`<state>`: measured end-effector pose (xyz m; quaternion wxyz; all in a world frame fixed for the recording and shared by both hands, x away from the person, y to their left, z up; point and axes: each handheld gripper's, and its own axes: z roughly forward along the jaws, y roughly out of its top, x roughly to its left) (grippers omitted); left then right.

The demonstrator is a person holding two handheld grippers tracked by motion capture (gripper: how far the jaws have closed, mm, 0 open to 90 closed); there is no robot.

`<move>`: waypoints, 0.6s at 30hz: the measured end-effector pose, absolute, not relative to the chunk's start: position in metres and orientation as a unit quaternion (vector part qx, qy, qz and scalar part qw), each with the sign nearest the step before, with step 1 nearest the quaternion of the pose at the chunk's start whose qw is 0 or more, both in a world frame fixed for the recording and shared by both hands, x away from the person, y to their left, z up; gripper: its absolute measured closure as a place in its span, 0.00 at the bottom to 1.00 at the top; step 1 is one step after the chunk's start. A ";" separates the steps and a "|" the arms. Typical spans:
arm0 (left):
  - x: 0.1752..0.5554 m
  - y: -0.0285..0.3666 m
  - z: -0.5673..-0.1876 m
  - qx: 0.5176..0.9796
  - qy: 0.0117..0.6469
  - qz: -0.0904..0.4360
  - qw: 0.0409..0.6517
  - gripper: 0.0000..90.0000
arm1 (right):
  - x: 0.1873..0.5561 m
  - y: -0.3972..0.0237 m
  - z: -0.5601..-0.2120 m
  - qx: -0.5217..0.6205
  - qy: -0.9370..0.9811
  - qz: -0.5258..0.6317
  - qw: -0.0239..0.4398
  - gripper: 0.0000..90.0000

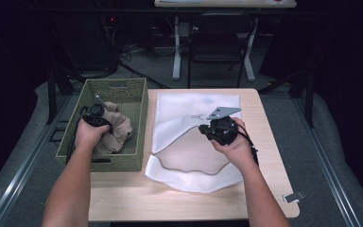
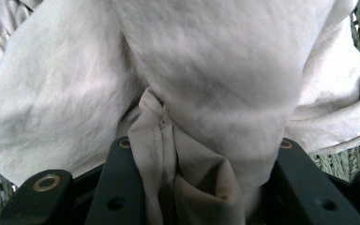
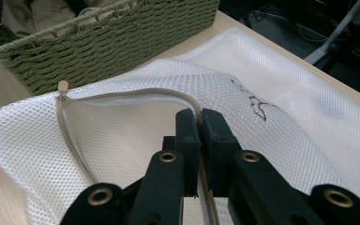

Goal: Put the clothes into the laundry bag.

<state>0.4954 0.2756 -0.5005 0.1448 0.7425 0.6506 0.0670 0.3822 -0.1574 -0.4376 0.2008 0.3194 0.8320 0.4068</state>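
Two grips are live: the left gripper (image 1: 96, 115) pinches the beige garment (image 1: 116, 132) inside the green basket (image 1: 137, 101) at nine o'clock, while the right gripper (image 3: 199, 123) clamps the mesh bag's (image 1: 194, 177) zipper edge (image 3: 122, 93). The thin edge could slip free under tension, collapsing the opening.

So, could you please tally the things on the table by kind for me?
Woven green basket: 1
Beige garment, in the basket, gripped by the left claw: 1
White mesh laundry bag, zipper edge pinched by the right claw: 1
Total: 3

Bare forearms — black grippers with brass-ringed screw holes, one grey plate (image 1: 223, 112).
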 end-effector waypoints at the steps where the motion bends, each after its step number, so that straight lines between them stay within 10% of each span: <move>1: 0.495 0.276 -0.500 0.743 0.650 0.068 0.146 0.72 | 0.382 -0.157 -0.438 0.320 0.832 0.407 0.200 0.95; 18: 0.493 0.283 -0.481 0.735 0.655 0.074 0.155 0.73 | 0.382 -0.157 -0.438 0.320 0.832 0.406 0.201 0.95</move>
